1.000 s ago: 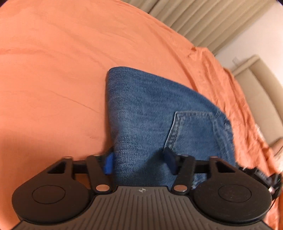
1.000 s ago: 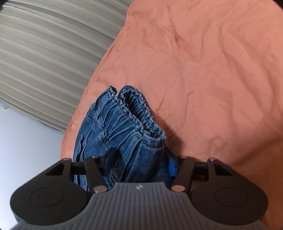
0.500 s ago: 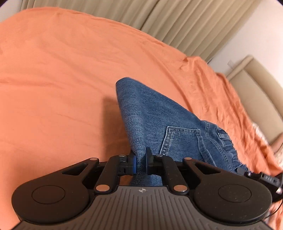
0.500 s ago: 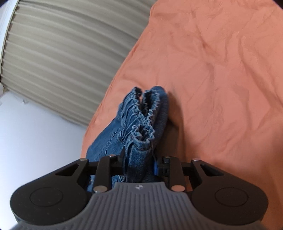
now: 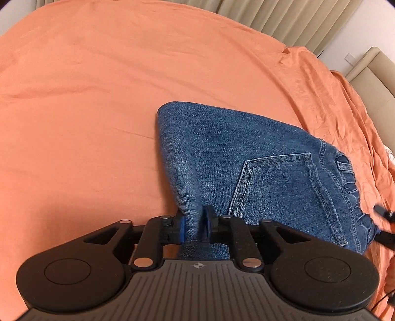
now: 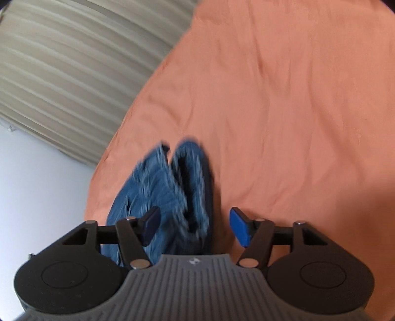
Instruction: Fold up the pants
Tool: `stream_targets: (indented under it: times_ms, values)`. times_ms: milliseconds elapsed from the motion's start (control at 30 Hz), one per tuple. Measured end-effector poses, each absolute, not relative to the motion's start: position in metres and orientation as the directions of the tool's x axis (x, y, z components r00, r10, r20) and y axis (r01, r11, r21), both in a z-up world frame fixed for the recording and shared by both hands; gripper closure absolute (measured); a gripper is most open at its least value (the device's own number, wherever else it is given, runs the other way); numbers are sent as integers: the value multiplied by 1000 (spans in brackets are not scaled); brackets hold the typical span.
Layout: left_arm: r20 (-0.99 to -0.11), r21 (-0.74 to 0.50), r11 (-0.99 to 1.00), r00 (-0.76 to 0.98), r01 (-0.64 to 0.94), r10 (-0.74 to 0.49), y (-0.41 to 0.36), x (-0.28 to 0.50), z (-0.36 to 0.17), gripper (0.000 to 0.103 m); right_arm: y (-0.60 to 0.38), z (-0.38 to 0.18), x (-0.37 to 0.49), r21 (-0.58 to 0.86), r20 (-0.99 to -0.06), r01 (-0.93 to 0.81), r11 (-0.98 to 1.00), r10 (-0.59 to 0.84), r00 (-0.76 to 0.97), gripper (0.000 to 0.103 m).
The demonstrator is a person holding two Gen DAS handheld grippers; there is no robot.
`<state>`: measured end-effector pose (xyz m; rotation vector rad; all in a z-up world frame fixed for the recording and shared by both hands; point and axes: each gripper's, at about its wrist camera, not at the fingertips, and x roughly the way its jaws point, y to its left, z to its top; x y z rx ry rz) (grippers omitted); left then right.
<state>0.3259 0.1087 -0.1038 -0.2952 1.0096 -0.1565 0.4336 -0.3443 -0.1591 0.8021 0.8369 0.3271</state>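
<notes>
Looking along the left wrist view: the folded pants (image 5: pixel 246 160), blue denim, lie on an orange bedsheet (image 5: pixel 98 98), back pocket uppermost. The near corner of the denim is drawn into a bunched ridge rising to the left gripper (image 5: pixel 193 226). Its blue pads stand narrowly apart with the ridge pressed between them; the jaws are opening slightly, cloth still gripped. The fabric below the pads is hidden behind the gripper's grey body. The waistband end is cut off near the right edge, where a dark, blurred object shows that cannot be identified. Beige curtains (image 5: pixel 284 17) run along the top; a padded beige headboard (image 5: pixel 370 81) is partly cut off at upper right.

Right wrist view: heavily blurred. The pants (image 6: pixel 172 185) appear as a gathered waistband end, two folds side by side with a dark gap between; stitching cannot be made out. The right gripper (image 6: pixel 195 227) has its jaws set wide and opening. The denim lies between and just ahead of them; the left pad overlaps the cloth, though contact cannot be told, while the right pad stands clear over bare bedsheet (image 6: pixel 296 111). The cloth's near part is hidden behind the gripper body. Pleated curtains (image 6: pixel 74 61) fill the upper left.
</notes>
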Motion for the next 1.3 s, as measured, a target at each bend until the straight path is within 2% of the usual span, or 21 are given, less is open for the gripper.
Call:
stream_targets:
  times_ms: [167,300,400,567,700,767,867,933,1067,1167,1300]
  values:
    - [-811,-318,948,523,-16,-263,112,324,-101,84,-342,-150,473,831,-438,12,555,642,629,47]
    - [-809,-323,946,524,-16,-267,114,323,-101,84,-329,-155,508,838,-474,65,541,665,577,47]
    - [-809,-328,944,520,-14,-273,117,323,-100,84,-317,-159,520,834,-495,75,547,681,540,64]
    - [-809,-331,943,518,-11,-278,117,324,-101,82,-310,-139,519,749,-559,2,663,630,538,76]
    - [-802,-353,935,525,-31,-285,119,322,-103,82,-301,-138,522,697,-618,-15,717,611,496,103]
    - [-799,-351,936,529,-26,-285,119,320,-101,82,-304,-131,514,700,-602,-30,713,612,512,103]
    - [-795,-356,934,531,-18,-293,121,318,-99,81,-319,-101,495,805,-447,-86,587,696,562,103]
    - [-790,-369,929,533,-22,-302,124,317,-99,74,-325,-83,482,809,-398,-131,573,698,595,103]
    - [-787,-368,930,536,-9,-306,124,316,-95,71,-336,-107,477,759,-518,-14,651,617,593,103]
    - [-783,-355,935,548,-4,-296,121,316,-90,54,-336,-145,483,727,-606,76,682,586,539,103]
    - [-770,-327,945,574,22,-280,116,316,-77,49,-327,-167,492,679,-658,86,729,552,513,103]
